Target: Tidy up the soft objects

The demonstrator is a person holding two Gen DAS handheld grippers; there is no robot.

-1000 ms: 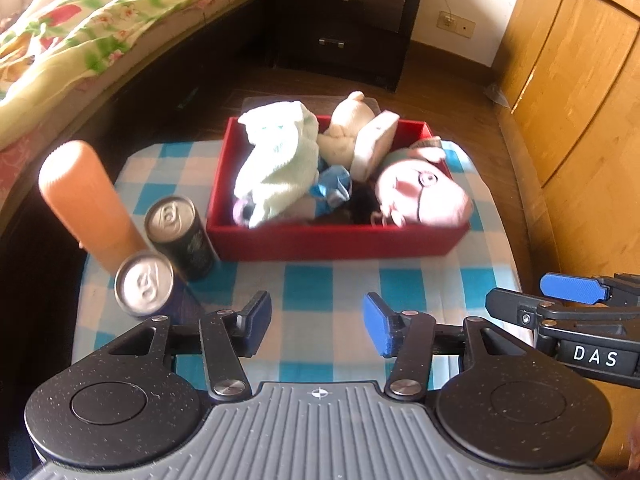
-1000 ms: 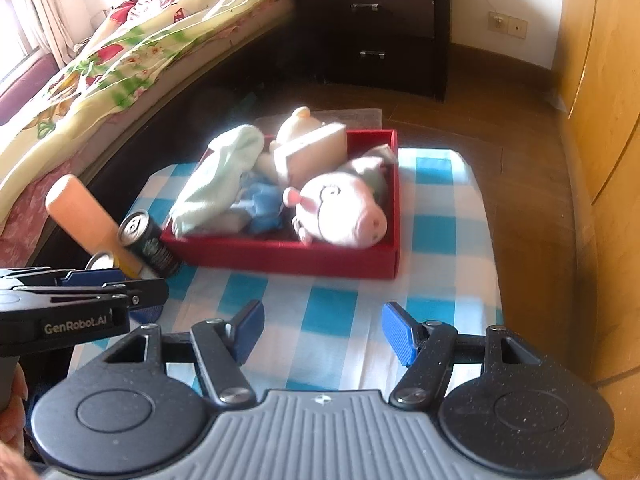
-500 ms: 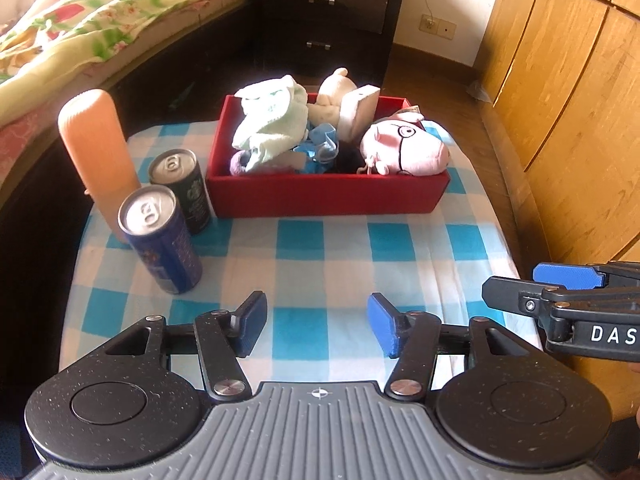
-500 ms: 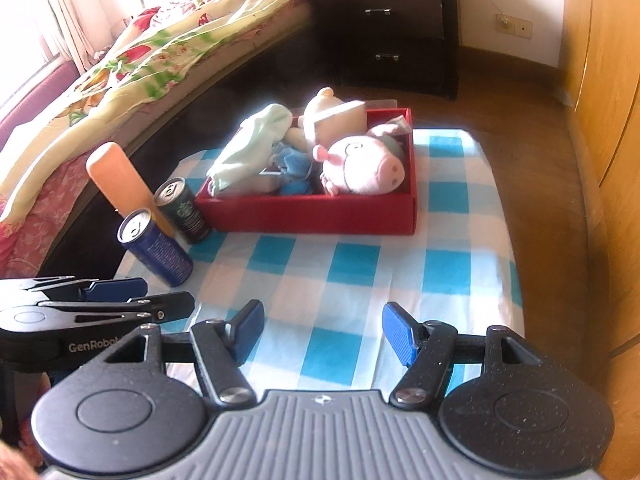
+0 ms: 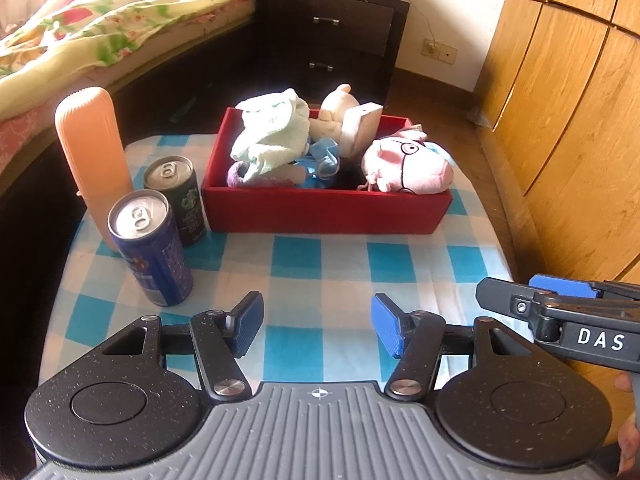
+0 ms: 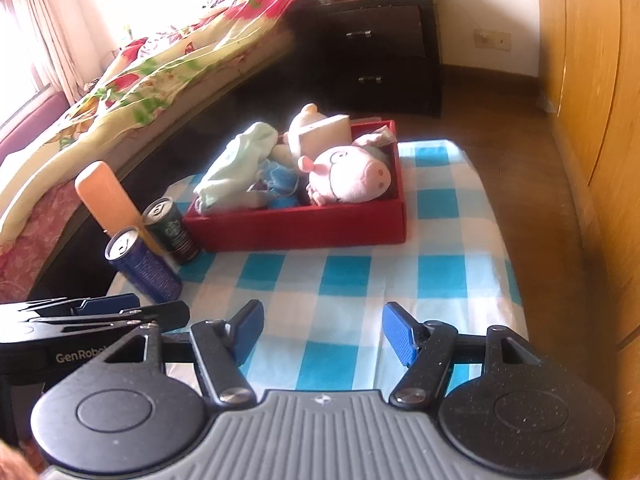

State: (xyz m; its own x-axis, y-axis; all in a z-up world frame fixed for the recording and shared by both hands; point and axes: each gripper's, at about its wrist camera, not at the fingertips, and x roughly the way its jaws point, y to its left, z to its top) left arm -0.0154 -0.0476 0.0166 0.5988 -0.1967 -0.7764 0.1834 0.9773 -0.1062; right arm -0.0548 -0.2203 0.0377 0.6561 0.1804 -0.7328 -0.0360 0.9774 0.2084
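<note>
Both grippers hang over the near edge of the counter covered in a blue-and-white checked cloth [image 5: 304, 256], each with its jaws apart and nothing between them: the left gripper [image 5: 317, 322] and the right gripper [image 6: 323, 330]. The soft things sit piled in the red rectangular box [image 5: 320, 210] at the far end of the cloth: a pale green crumpled towel [image 5: 272, 132] on the left, a pink plush pig [image 5: 412, 166] at the right end, a cream plush toy [image 5: 336, 114] behind, and a small blue fabric piece [image 5: 326, 158] in between.

The left wrist view shows the pig's drawn spectacles and a purple scrap at the box's front left corner; the right wrist view shows the pig's snout and ear in side view. To the left of the box stand a dark green drink can [image 5: 176, 200], a blue drink can [image 5: 150, 248] nearer, and a tall orange ribbed plastic bottle [image 5: 94, 156] just behind them. Only the right wrist view takes in the flowered bedspread [image 6: 160, 76] running back to the window.
</note>
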